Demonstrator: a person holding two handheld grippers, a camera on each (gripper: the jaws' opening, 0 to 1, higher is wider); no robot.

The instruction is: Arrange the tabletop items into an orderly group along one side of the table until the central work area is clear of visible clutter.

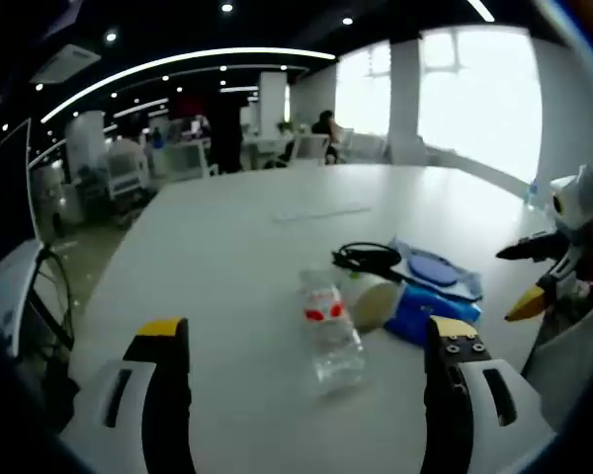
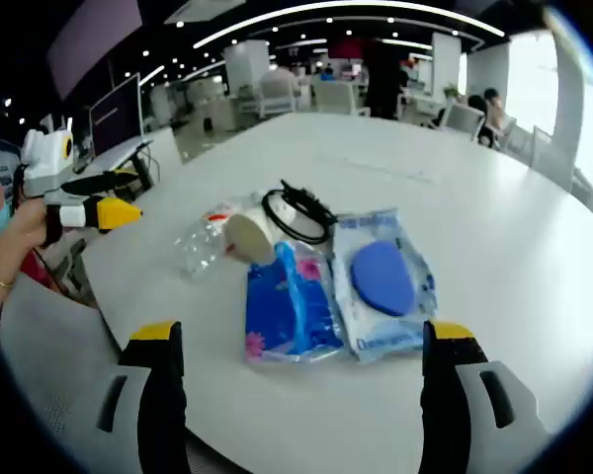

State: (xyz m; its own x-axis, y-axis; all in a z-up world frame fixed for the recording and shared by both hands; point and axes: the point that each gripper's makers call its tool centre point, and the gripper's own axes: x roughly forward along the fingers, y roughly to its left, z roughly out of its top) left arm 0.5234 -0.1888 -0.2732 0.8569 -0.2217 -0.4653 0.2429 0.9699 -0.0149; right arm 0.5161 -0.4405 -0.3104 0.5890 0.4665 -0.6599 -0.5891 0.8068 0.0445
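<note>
Both pairs of jaws are standing wide apart with nothing between them; you are holding neither item yet. Your left gripper (image 1: 306,395) is hovering above the desk (image 1: 227,247), pointing at the clear plastic bottle (image 1: 331,331), which is lying on its side with its red label facing up. Your right gripper (image 2: 301,395) is hanging off the near desk edge, aimed at the blue tissue pack (image 2: 287,301), with the wipes pack (image 2: 385,281) touching it on one side.

Everything is already sitting in one loose cluster near that edge: bottle, a beige rounded object (image 2: 247,237) I cannot identify, a coiled black cable (image 2: 296,212) partly resting on the wipes pack, and the two packs. The rest of the desk looks mostly bare, apart from a flat pale object (image 1: 321,210) farther toward the far edge, too blurred to name. So judging from this, you are closing in on tidying the cluster rather than gathering scattered items.

In the left gripper view your right gripper (image 1: 539,276) is coming in from the right side, open, held level. In the right gripper view your left gripper (image 2: 99,202) is showing at the left, open too, with your hand (image 2: 25,232) behind it.

Bottle will likely roll if nudged; grip across its body.
</note>
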